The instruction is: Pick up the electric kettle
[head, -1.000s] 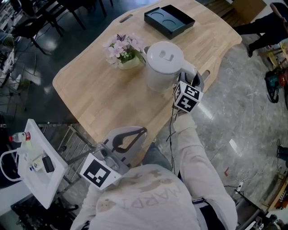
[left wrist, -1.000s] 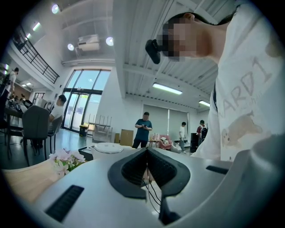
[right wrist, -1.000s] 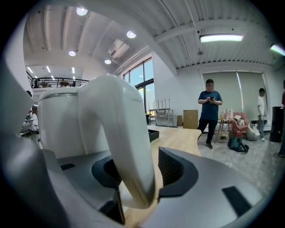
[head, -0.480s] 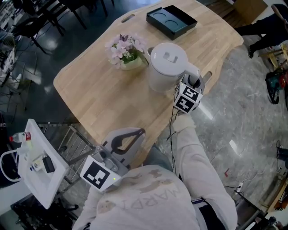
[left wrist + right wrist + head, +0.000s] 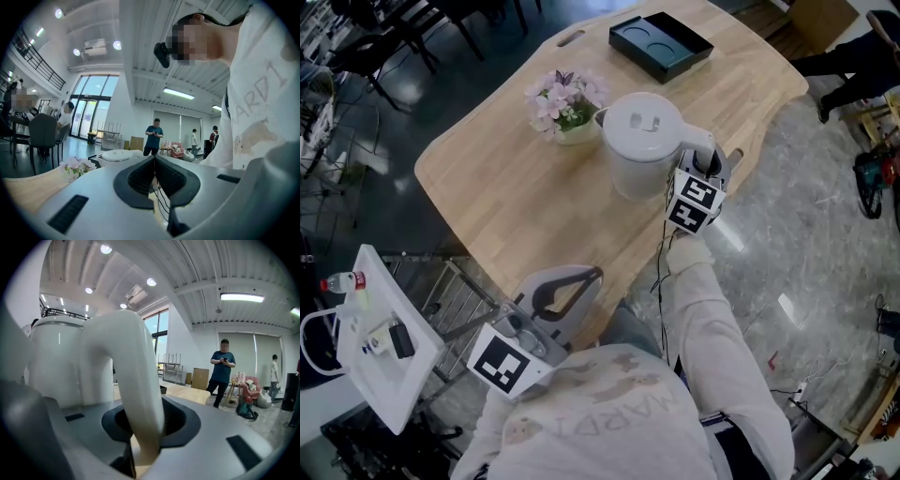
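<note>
The left hand-held gripper (image 5: 154,159), at 7 o'clock in the head view, hangs off the near edge of the surface (image 5: 516,187), its jaws pressed together on nothing. The white electric kettle (image 5: 642,141) stands toward 1 o'clock, its handle (image 5: 136,380) turned to 4 o'clock. The right hand-held gripper (image 5: 140,423) has just been closing and now pinches that handle. The grasp looks made and only the lift seems left; I cannot tell whether the base has left the wood.

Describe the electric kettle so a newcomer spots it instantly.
Start at the light wooden table. Near its right-hand edge, beside the pot of pink flowers, stands the white electric kettle. It alone is tall, round-lidded, with a looped handle.
</note>
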